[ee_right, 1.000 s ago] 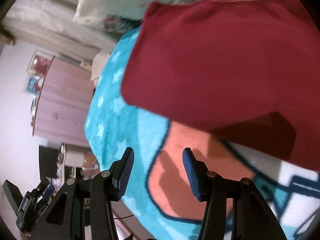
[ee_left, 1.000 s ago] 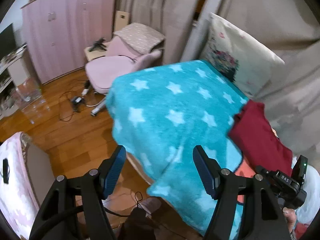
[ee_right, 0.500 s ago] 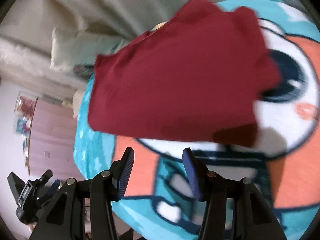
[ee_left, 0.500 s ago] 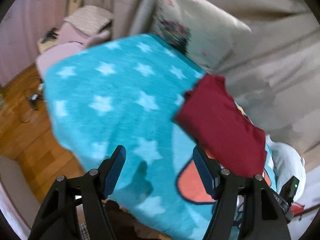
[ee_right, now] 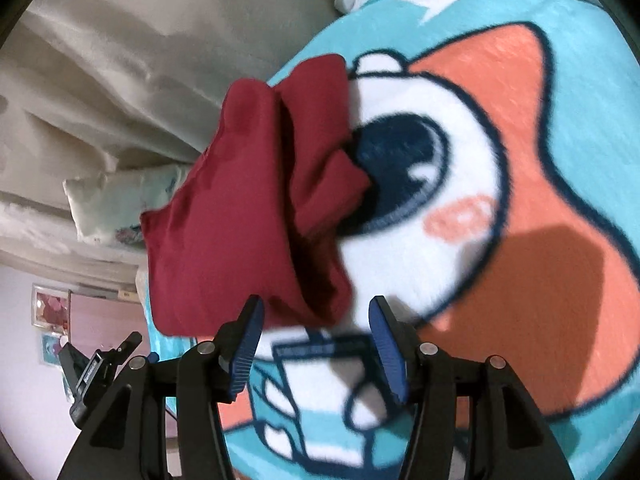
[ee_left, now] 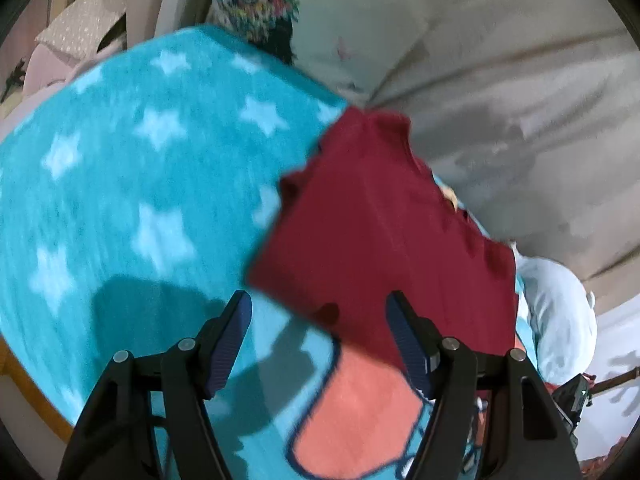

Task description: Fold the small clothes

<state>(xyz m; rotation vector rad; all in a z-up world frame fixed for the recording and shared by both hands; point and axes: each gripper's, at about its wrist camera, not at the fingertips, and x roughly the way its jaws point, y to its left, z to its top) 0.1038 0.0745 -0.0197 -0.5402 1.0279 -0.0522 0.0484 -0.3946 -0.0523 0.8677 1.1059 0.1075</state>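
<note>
A dark red garment [ee_left: 384, 232] lies folded on a turquoise blanket [ee_left: 132, 184] with white stars and an orange cartoon print. In the left wrist view my left gripper [ee_left: 320, 312] hovers open just short of the garment's near corner, nothing between its blue pads. The right wrist view shows the same red garment [ee_right: 256, 208] bunched with folds on the blanket [ee_right: 520, 128], just beyond my right gripper [ee_right: 316, 316]. Its jaws are opening, with no cloth between them. The left gripper's body [ee_right: 96, 372] shows at the lower left of that view.
A floral pillow [ee_left: 360, 24] leans on beige curtains [ee_left: 520, 112] behind the blanket. Pale blue cloth [ee_left: 560, 312] lies at the blanket's right end. A pink chair [ee_left: 80, 24] stands beyond the far left corner. A wooden bed edge [ee_left: 24, 384] runs at lower left.
Both grippers have swung toward the red garment, which now sits right in front of each. The floor and wardrobe have left the left view. The right view has rolled, and its jaws stand slightly wider.
</note>
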